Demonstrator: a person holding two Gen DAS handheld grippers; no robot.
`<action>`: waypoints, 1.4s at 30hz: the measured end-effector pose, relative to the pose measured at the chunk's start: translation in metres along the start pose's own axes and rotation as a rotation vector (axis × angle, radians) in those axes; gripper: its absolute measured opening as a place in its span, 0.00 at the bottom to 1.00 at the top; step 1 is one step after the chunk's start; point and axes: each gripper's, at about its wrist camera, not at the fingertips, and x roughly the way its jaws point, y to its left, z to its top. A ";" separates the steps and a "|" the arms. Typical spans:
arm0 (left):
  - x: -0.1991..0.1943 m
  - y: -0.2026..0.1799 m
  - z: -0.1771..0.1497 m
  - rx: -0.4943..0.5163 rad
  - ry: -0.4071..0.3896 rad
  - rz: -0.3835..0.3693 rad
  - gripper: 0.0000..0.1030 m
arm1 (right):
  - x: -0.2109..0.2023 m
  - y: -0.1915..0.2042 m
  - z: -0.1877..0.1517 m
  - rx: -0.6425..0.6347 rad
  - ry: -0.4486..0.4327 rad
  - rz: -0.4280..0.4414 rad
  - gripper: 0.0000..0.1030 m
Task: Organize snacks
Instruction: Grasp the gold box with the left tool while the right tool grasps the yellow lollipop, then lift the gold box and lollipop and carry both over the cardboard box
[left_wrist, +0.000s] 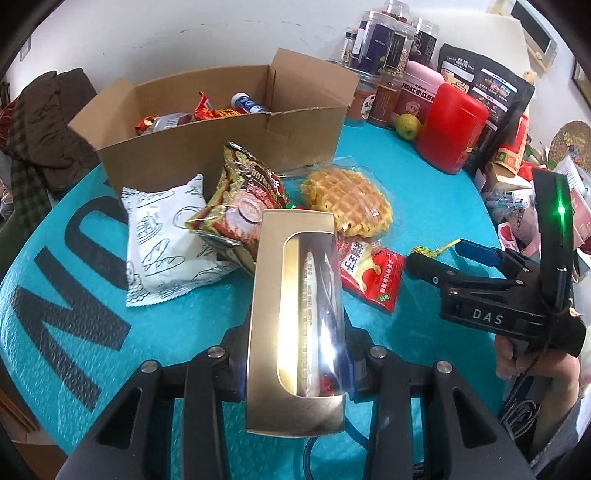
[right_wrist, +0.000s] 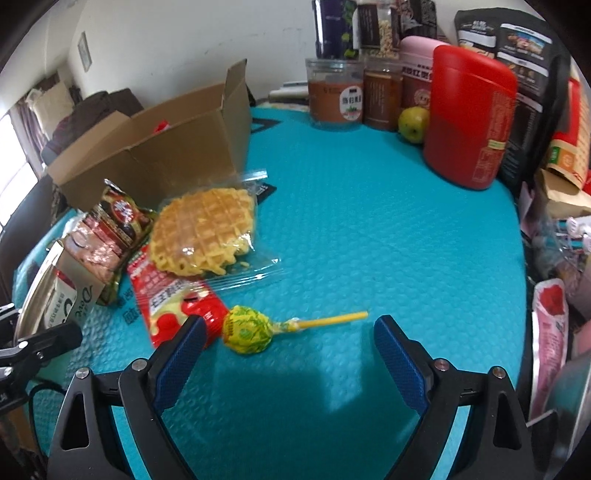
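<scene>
My left gripper (left_wrist: 297, 369) is shut on a gold windowed chocolate box (left_wrist: 295, 317), held above the teal table (left_wrist: 424, 192). An open cardboard box (left_wrist: 221, 122) with several snacks inside stands beyond it. In front of the box lie a white bread packet (left_wrist: 166, 240), a brown-red snack bag (left_wrist: 240, 199), a wrapped waffle (left_wrist: 347, 201) and a red sachet (left_wrist: 369, 273). My right gripper (right_wrist: 290, 332) is open, low over the table, with a yellow lollipop (right_wrist: 247, 328) between its blue pads (right_wrist: 400, 363). The right gripper also shows in the left wrist view (left_wrist: 443, 254).
A red canister (right_wrist: 469, 118), a green apple (right_wrist: 413, 123), jars (right_wrist: 336, 94) and dark pouches (right_wrist: 524, 55) crowd the table's far right. Clutter of packets (right_wrist: 550, 332) lines the right edge. Dark clothes (left_wrist: 40, 125) hang at the left.
</scene>
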 end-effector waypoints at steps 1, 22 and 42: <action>0.002 0.000 0.001 0.001 0.003 -0.003 0.36 | 0.001 0.000 0.001 -0.005 0.002 -0.004 0.90; 0.005 0.002 0.001 -0.011 0.015 -0.034 0.36 | -0.006 0.005 0.000 -0.020 -0.024 -0.053 0.78; -0.057 0.001 -0.044 -0.026 -0.072 -0.067 0.36 | -0.074 0.047 -0.044 -0.022 -0.081 0.048 0.78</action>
